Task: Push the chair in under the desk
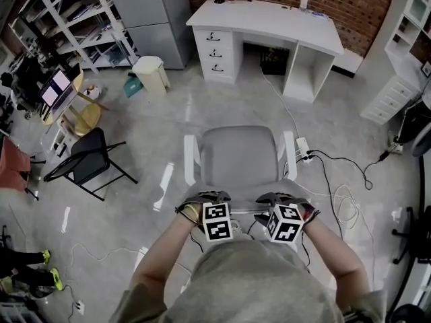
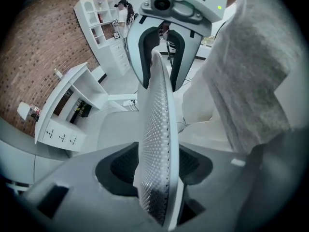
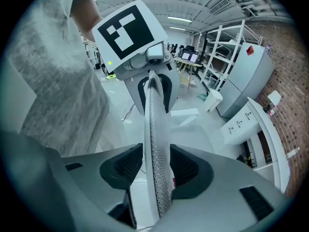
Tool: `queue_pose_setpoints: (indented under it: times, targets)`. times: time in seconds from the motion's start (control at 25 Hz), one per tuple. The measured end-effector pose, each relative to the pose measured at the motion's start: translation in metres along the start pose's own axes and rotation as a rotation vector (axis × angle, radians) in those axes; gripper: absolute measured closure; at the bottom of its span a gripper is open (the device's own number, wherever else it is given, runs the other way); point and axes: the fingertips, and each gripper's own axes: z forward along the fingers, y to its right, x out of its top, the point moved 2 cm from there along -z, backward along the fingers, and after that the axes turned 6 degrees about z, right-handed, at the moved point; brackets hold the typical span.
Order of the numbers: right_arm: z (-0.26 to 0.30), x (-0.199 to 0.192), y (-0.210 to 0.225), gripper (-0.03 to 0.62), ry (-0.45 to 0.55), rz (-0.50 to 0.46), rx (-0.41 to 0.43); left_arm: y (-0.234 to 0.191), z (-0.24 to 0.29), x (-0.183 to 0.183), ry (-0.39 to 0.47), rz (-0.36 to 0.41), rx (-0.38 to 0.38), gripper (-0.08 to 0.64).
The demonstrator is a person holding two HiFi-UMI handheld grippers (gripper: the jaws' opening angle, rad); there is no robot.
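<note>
The grey chair stands on the shiny floor, well apart from the white bench. Its thin back is bumpy mesh. The left tool and right tool sit over the back's top edge, jaws apart, one on each side. From above, the back is hard to see.

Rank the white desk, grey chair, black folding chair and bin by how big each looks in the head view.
1. White desk
2. Grey chair, though it sits nearer the camera
3. Black folding chair
4. Bin
</note>
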Motion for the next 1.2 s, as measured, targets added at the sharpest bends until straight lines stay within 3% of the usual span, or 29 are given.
queue_pose_setpoints:
  times: [0.36,0.68,0.84,1.2]
  targets:
    - [0.026,-0.013,0.004,0.437,-0.091,-0.036,0.001,-0.002,0.017,0.0,-0.038,0.049,-0.007,0.388]
    - [0.038,-0.021,0.01,0.437,-0.168,-0.061,-0.029,0.0,0.019,0.001,0.01,-0.031,-0.076,0.397]
    - [0.04,-0.023,0.009,0.464,-0.179,-0.08,-0.008,0.002,0.02,0.003,0.016,-0.019,-0.094,0.405]
    - [0.04,-0.023,0.011,0.56,-0.177,-0.197,-0.091,0.005,0.021,0.003,0.018,0.015,-0.112,0.449]
